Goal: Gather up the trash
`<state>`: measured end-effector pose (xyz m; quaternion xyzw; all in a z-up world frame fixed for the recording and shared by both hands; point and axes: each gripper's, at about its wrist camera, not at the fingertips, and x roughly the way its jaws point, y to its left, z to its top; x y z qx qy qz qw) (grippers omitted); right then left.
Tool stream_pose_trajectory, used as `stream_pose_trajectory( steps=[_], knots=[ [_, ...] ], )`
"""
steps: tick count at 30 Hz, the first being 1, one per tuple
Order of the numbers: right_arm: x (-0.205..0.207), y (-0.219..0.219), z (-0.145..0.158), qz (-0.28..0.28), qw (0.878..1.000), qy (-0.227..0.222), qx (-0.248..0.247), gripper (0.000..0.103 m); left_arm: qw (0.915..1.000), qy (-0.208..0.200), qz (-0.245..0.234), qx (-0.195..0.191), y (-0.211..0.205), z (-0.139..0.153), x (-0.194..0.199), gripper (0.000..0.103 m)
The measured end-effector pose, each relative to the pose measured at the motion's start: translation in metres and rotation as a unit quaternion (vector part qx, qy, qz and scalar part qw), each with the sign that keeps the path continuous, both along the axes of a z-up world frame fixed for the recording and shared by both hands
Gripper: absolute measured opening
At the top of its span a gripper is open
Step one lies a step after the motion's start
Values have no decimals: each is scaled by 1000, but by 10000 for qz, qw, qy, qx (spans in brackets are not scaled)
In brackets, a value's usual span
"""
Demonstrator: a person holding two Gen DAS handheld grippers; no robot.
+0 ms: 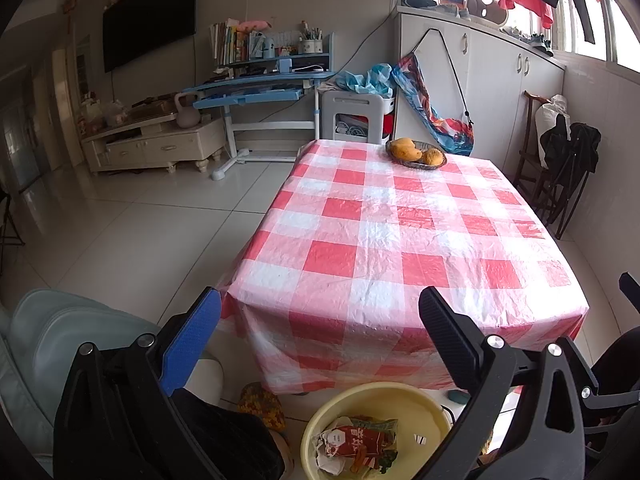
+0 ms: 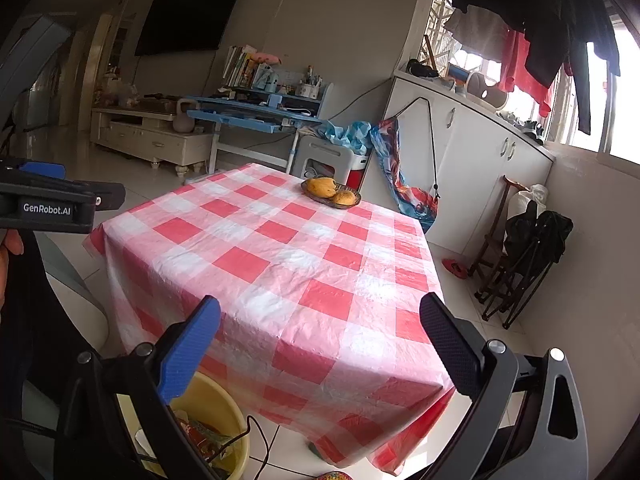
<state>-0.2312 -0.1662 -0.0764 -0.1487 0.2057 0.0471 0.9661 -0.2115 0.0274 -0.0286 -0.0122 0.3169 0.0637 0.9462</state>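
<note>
Evidently wrappers (image 1: 356,442) jumbled in basin (image 1: 424,400)

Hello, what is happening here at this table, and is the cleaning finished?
A person holds two grippers, both open and empty. The left gripper and the right gripper hover at the near edge of the checkered table. Wrappers already lie in the yellow basin on the floor. On the table only a fruit dish shows.
</note>
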Motion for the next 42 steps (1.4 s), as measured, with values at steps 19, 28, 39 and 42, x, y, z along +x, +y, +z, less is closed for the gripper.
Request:
stream_pose_trajectory(
  steps=[19, 28, 39, 42],
  knots=[
    [2, 1, -2, 40, 10000, 28, -37, 95, 10000, 4, 1, -10, 1, 0, 0, 96],
    [1, 2, -3, 64, 10000, 37, -66, 95, 10000, 2, -1, -14, 1, 0, 0, 96],
    [1, 2, -4, 84, 9999, 40, -86, 95, 10000, -21, 35, -15, 0, -1, 0, 96],
    [1, 2, -4, 81, 9999, 45, -85, 95, 10000, -23, 36, -27, 1, -1, 0, 96]
  ],
)
